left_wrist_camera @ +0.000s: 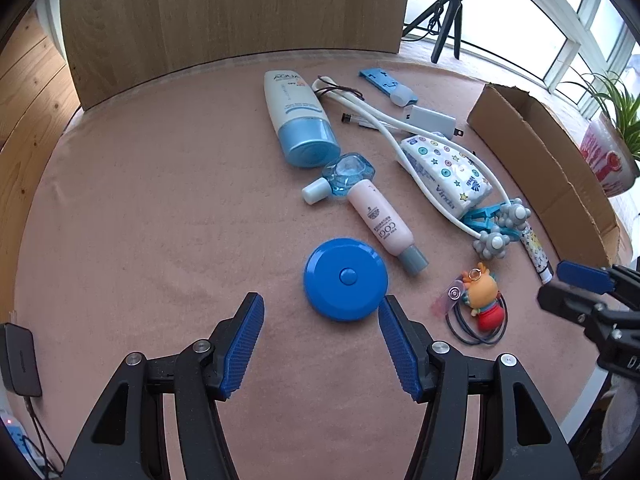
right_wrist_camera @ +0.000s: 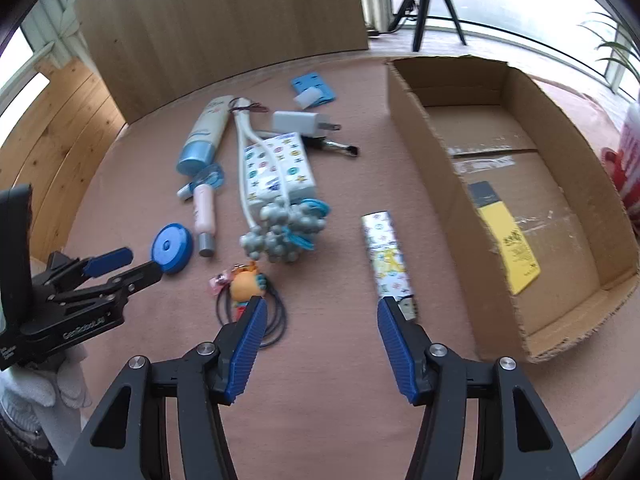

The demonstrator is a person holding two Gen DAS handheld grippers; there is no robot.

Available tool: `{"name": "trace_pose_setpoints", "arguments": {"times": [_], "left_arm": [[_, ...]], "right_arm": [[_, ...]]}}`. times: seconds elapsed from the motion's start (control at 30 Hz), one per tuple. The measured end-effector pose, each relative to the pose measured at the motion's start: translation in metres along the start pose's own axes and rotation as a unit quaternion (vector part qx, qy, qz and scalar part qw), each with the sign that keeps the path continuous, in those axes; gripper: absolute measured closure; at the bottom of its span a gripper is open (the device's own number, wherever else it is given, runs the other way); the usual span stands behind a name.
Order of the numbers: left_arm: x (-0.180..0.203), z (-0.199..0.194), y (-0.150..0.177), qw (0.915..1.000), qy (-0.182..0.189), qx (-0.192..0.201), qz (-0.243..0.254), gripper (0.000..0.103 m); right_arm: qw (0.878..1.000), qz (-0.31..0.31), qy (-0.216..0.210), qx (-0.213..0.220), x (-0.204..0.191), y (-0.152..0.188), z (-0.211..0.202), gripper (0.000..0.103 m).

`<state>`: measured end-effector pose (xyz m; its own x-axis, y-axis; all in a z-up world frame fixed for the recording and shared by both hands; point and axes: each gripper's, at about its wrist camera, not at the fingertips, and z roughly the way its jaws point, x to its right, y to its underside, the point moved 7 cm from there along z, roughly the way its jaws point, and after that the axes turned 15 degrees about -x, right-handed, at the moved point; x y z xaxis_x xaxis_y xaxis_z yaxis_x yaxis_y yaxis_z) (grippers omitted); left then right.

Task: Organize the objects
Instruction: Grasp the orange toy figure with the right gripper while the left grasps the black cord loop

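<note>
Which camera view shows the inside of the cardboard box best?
The right wrist view. There the cardboard box lies open to the camera, so its floor and a yellow card inside are visible. The left wrist view shows only the cardboard box from the side at the edge: its outer wall and rim, nothing inside.

the potted plant (left_wrist_camera: pixel 612 140) is cut off by the picture's edge; the keychain cord (right_wrist_camera: pixel 276 320) runs partly behind one finger.

We take the cardboard box (right_wrist_camera: pixel 516 208) as landmark: on the surface (right_wrist_camera: pixel 340 380) left of it lies the patterned tube (right_wrist_camera: pixel 388 260), further left the massager (right_wrist_camera: pixel 280 232), and furthest the round disc (right_wrist_camera: pixel 171 247); a flat packet (right_wrist_camera: pixel 508 240) lies inside the box.
</note>
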<state>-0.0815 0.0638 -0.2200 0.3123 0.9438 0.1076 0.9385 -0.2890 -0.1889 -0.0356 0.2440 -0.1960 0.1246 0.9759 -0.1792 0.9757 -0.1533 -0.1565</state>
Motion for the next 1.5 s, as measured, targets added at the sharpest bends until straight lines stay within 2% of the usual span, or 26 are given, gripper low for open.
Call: {"name": "trace_pose_setpoints", "arguments": {"times": [0.27, 0.37, 0.63, 0.7, 0.77, 0.97, 1.13, 1.3, 1.5], "left_arm": [[0.006, -0.001, 0.001, 0.9999, 0.005, 0.002, 0.011, 0.039], [0.003, -0.003, 0.003, 0.9999, 0.006, 0.003, 0.008, 0.039], [-0.005, -0.004, 0.009, 0.9999, 0.012, 0.003, -0.006, 0.039], [-0.005, -0.004, 0.011, 0.9999, 0.013, 0.002, -0.006, 0.039], [-0.004, -0.004, 0.012, 0.9999, 0.015, 0.001, -0.005, 0.039], [0.013, -0.004, 0.013, 0.9995, 0.025, -0.001, 0.018, 0.040], [0.045, 0.003, 0.012, 0.9977, 0.036, -0.011, 0.057, 0.040], [0.079, 0.014, 0.009, 0.9941, 0.034, -0.025, 0.101, 0.040], [0.110, 0.032, 0.002, 0.9890, 0.015, -0.052, 0.138, 0.040]], "right_arm": [[0.999, -0.049, -0.004, -0.019, -0.033, -0.008, 0.018, 0.054], [0.997, -0.066, 0.004, -0.030, -0.044, -0.012, 0.029, 0.067], [0.994, -0.092, 0.015, -0.051, -0.061, -0.017, 0.048, 0.070], [0.993, -0.099, 0.027, -0.051, -0.063, -0.017, 0.050, 0.079], [0.994, -0.096, 0.021, -0.051, -0.062, -0.019, 0.049, 0.080], [0.997, -0.064, -0.023, -0.043, -0.051, -0.019, 0.034, 0.080], [0.998, -0.034, -0.051, -0.029, -0.033, -0.011, 0.012, 0.080], [0.999, -0.009, -0.026, -0.025, -0.005, 0.000, 0.003, 0.080], [1.000, 0.012, -0.003, -0.029, 0.024, 0.020, 0.000, 0.080]]}}
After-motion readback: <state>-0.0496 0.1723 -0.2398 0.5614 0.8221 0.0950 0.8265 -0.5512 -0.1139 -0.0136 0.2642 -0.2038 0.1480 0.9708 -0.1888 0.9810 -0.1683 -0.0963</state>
